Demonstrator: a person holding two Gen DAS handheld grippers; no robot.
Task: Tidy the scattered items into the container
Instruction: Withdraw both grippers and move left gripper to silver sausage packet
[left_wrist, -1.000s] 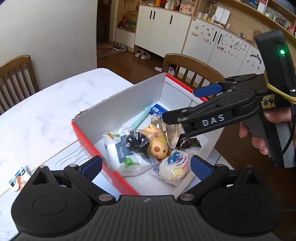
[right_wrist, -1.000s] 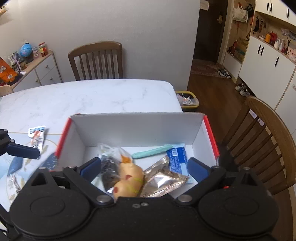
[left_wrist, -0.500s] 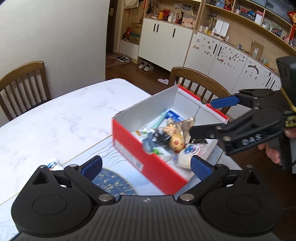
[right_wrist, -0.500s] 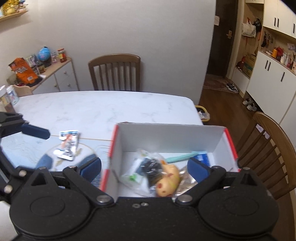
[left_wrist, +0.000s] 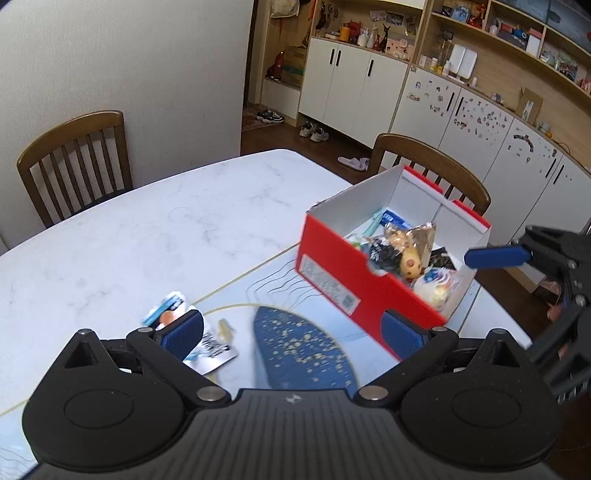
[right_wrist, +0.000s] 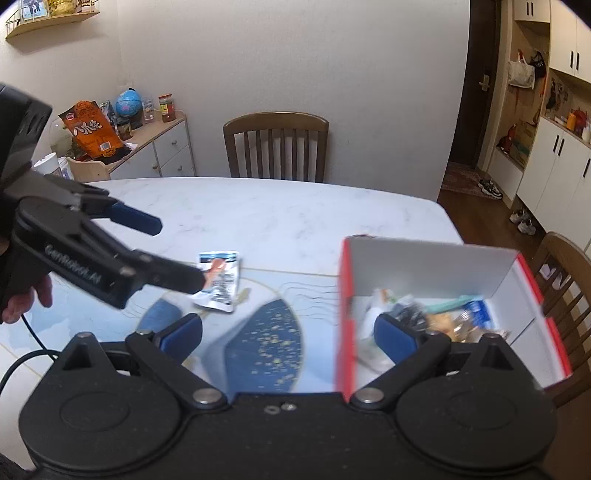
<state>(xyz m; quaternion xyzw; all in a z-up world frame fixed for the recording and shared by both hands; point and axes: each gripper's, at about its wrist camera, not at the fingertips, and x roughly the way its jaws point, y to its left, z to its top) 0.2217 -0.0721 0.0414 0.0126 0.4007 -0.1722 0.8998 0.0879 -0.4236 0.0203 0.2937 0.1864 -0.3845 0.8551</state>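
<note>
L gripper (left_wrist: 291, 332): matte black body, ribbed top, 2 round pivot discs, silver screws, blue pads (left_wrist: 183, 332) | seen from R cam: white "GenRobot.AI" lettering on side, black cable below | R gripper (right_wrist: 288, 334): same black build w/ blue pads (right_wrist: 395, 338), 2 small screws at centre

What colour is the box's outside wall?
Red, with a white label; the box shows it best in the left wrist view.

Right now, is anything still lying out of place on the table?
Yes. One white snack packet lies flat on the table mat, outside the red box, while the other items sit inside. The open left gripper is beside it.
</note>
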